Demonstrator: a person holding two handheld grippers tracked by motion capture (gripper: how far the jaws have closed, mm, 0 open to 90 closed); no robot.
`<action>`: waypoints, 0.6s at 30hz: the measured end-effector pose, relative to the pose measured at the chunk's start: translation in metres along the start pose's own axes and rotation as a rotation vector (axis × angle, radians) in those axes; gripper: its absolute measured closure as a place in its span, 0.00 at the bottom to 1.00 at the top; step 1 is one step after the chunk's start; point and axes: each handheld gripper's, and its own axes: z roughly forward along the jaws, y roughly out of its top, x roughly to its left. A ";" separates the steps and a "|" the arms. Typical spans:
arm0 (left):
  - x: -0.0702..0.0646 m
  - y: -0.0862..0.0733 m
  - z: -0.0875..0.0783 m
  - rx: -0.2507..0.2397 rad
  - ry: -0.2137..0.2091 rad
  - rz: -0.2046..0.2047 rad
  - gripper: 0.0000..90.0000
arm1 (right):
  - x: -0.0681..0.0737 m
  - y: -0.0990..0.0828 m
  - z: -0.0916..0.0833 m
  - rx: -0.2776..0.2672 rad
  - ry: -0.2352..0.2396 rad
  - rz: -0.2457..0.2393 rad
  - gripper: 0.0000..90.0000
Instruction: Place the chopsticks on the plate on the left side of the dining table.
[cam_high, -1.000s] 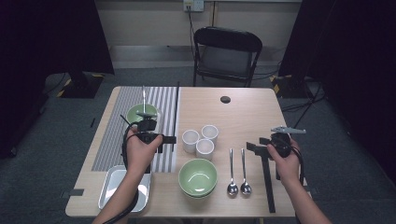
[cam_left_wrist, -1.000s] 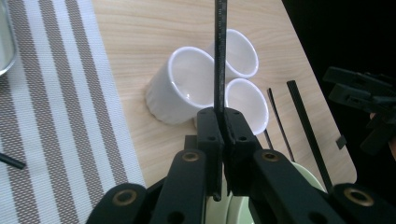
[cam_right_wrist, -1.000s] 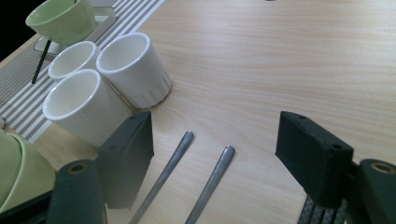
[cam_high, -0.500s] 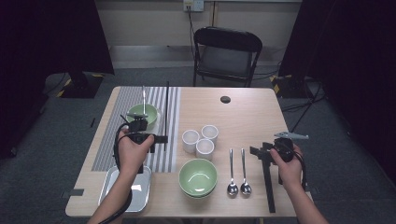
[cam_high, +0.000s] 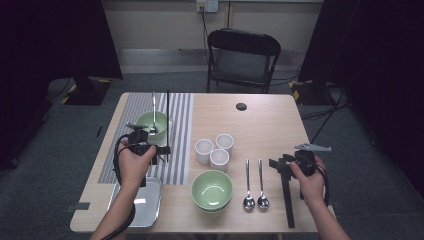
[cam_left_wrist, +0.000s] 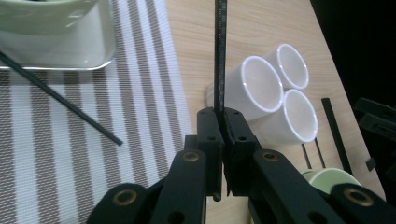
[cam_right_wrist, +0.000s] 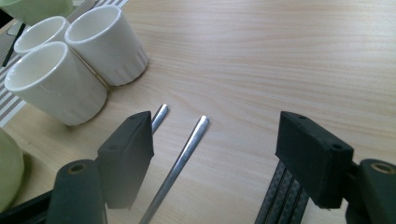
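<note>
Left tool, clamped on my black chopstick, carries it; next, lay it beside the worktop's left edge.

No words, numbers, labels or brand marks to read anywhere. Cups, bowls, spoons, striped mat, tray: all plain, nothing written on them. Counter top bare wood, no sticker with letters. Black tongs show no print. Wall plate behind chair too small and blurry to tell if any writing there.
</note>
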 end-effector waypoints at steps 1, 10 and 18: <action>0.003 0.000 -0.001 -0.001 0.004 -0.002 0.97 | 0.000 0.000 0.000 0.000 -0.001 0.000 0.30; 0.021 -0.004 -0.008 -0.031 0.044 -0.037 0.97 | 0.001 -0.003 0.002 0.006 -0.009 -0.007 0.30; 0.034 -0.006 -0.012 -0.044 0.056 -0.074 0.97 | 0.000 -0.003 0.001 0.015 -0.019 -0.014 0.30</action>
